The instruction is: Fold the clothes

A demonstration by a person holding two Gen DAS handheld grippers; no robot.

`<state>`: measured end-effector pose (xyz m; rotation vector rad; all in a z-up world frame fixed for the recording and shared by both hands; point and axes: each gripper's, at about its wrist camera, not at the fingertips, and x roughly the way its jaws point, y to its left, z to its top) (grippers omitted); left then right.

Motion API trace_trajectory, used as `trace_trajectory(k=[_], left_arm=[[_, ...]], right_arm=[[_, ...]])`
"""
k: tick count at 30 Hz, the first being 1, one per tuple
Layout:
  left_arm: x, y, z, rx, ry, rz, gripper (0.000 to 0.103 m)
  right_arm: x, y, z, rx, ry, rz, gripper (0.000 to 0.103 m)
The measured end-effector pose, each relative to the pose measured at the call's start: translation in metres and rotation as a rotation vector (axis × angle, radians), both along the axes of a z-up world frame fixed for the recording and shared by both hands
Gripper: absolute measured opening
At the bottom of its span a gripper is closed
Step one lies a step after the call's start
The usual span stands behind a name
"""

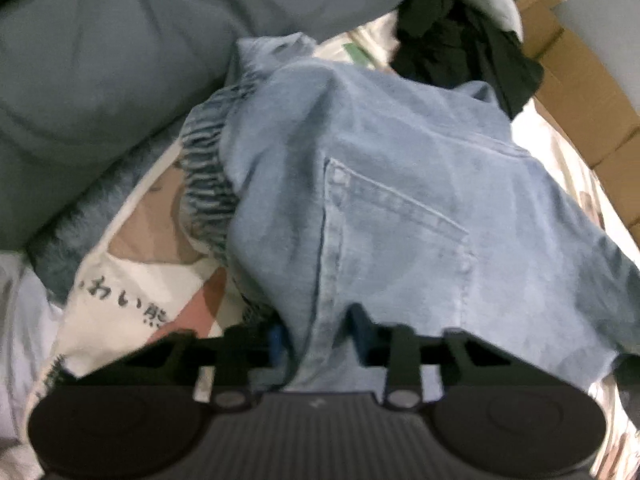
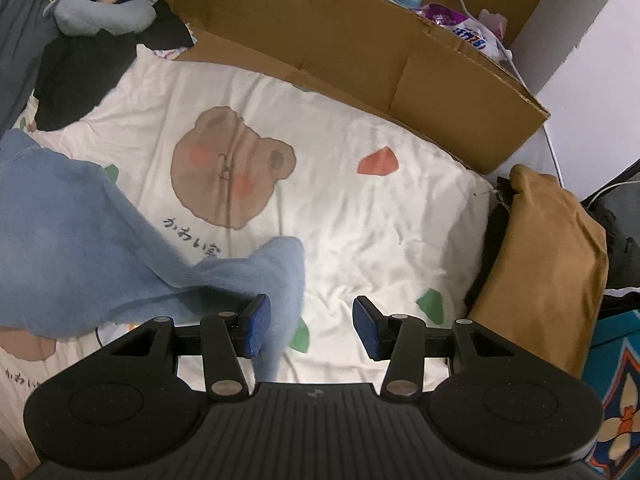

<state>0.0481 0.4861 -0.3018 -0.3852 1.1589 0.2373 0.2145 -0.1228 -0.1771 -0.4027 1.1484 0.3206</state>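
Your left gripper [image 1: 320, 334] is pinching the jeans [image 1: 384, 200], its blue pads pressed into a bunched fold of pale, washed-out denim right at the fingertips. Ahead of that grip the jeans rise in a soft heap, back pocket [image 1: 396, 232] facing you with its stitched edge, and a striped lining showing along the left side. They sit on the bear-print sheet [image 1: 132, 280].

Your right gripper [image 2: 312, 328] stands spread, pads well apart and pressing on nothing. A loose blue corner of the jeans droops just beside its left pad, and more denim spreads away to the left.

Only this right view shows the wide bare sheet ahead, the cardboard box [image 2: 360, 48] beyond it, and a folded tan garment [image 2: 544, 268] off to the right. Only the left view shows the grey pillow [image 1: 100, 88].
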Motion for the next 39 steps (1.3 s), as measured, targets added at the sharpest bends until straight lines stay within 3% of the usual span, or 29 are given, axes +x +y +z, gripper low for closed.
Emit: trace_trajectory(k=[4, 8, 13, 19, 23, 30, 33, 39], left_arm=[[0.007, -0.010, 0.037, -0.013, -0.059, -0.037, 0.014], [0.024, -0.026, 0.076, -0.030, -0.136, -0.103, 0.011], [0.055, -0.038, 0.099, -0.037, -0.194, -0.177, 0.009], [0.094, -0.041, 0.085, -0.043, -0.199, -0.227, 0.009], [0.114, -0.037, 0.076, -0.045, -0.197, -0.271, 0.009], [0.146, -0.041, 0.066, -0.065, -0.196, -0.293, 0.009], [0.157, -0.045, 0.059, -0.068, -0.195, -0.314, 0.008], [0.167, -0.044, 0.046, -0.098, -0.215, -0.360, 0.008]], right_arm=[[0.005, -0.004, 0.011, 0.016, 0.024, -0.003, 0.053], [-0.007, 0.014, 0.017, 0.120, 0.024, 0.057, 0.053], [-0.027, 0.056, -0.003, 0.195, 0.058, 0.127, 0.053], [-0.051, 0.107, -0.026, 0.306, 0.099, 0.233, 0.053], [-0.063, 0.146, -0.039, 0.312, 0.110, 0.317, 0.053], [-0.071, 0.220, -0.065, 0.412, 0.139, 0.458, 0.056], [-0.071, 0.256, -0.087, 0.441, 0.163, 0.495, 0.064], [-0.064, 0.305, -0.146, 0.454, 0.214, 0.480, 0.064]])
